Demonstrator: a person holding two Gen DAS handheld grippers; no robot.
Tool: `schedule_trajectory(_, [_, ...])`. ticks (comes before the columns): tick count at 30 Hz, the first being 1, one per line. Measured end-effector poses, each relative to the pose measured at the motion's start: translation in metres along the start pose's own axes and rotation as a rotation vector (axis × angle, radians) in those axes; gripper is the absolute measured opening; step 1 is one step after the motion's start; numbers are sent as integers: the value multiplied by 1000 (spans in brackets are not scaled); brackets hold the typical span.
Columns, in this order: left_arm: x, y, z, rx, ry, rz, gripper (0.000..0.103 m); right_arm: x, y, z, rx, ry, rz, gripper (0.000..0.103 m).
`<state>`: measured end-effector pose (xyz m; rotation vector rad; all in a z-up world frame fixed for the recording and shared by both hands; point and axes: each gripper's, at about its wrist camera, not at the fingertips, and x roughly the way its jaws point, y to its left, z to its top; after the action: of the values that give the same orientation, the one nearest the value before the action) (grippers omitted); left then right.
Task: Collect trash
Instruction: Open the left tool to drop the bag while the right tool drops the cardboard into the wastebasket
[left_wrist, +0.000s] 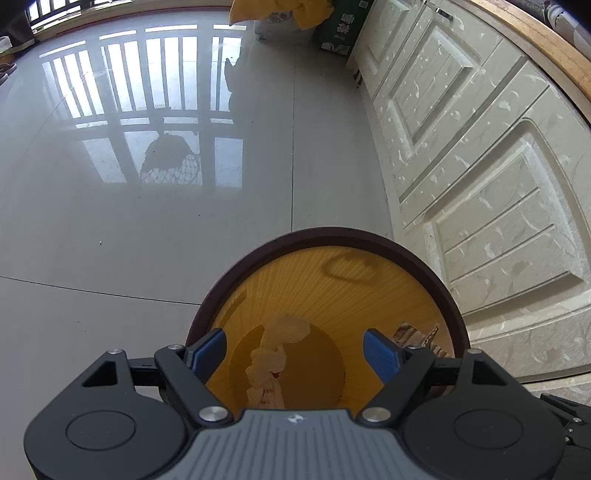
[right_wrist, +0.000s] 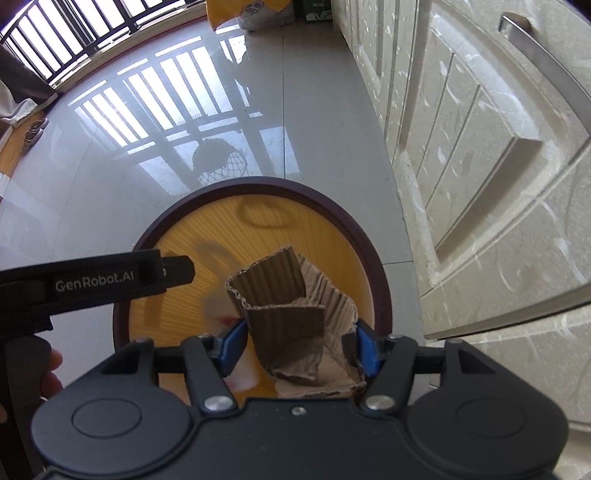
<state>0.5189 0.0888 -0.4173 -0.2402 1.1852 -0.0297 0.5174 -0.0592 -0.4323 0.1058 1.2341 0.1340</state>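
— What stays unclear? 
— The pale wrapper (right_wrist: 218, 295) in the bin (right_wrist: 258, 188) is a blur (its print unreadable), and the corrugated cardboard (right_wrist: 291, 321) covers the bin's floor. 
— Anything cut off? 
— The cardboard's lower end, behind the right gripper (right_wrist: 301, 347).

Glossy tile, ribbed plastic, rough cardboard

Beside the bin (right_wrist: 373, 266), smooth dark rim over ribbed yellow plastic, the floor (left_wrist: 110, 229) is mirror-glossy tile; above it, corrugated brown cardboard (right_wrist: 291, 314) looks matt, ragged-edged.
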Motion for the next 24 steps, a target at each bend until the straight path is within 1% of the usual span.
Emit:
schedule_trajectory(3, [0, 1, -1, 9, 9, 9, 81, 1, -1, -1, -2, 9, -20, 65])
schedule_trajectory(9, [-5, 4, -4, 18, 10, 16, 81, 0, 4, -4, -21, 18, -29, 71])
schedule_trajectory(12, [-7, 5, -6, 22, 9, 20, 81, -1, 6, -6, -30, 19, -40, 75])
schedule_trajectory(14, [-9, 5, -7, 22, 8, 20, 81, -3, 6, -8, -35, 12, -41, 86])
schedule_trajectory(15, [-10, 5, -7, 22, 7, 19, 81, -4, 7, -9, -40, 7, -38, 90])
schedule_trajectory(16, [-10, 5, -7, 22, 6, 19, 81, -6, 7, -9, -44, 2, -36, 96])
schedule_trajectory(17, [-11, 6, -7, 22, 5, 20, 81, -7, 8, -10, -47, -2, -36, 100])
schedule_trajectory(24, [-14, 12, -8, 22, 10, 32, 82, -6, 9, -12, -53, 6, -38, 100])
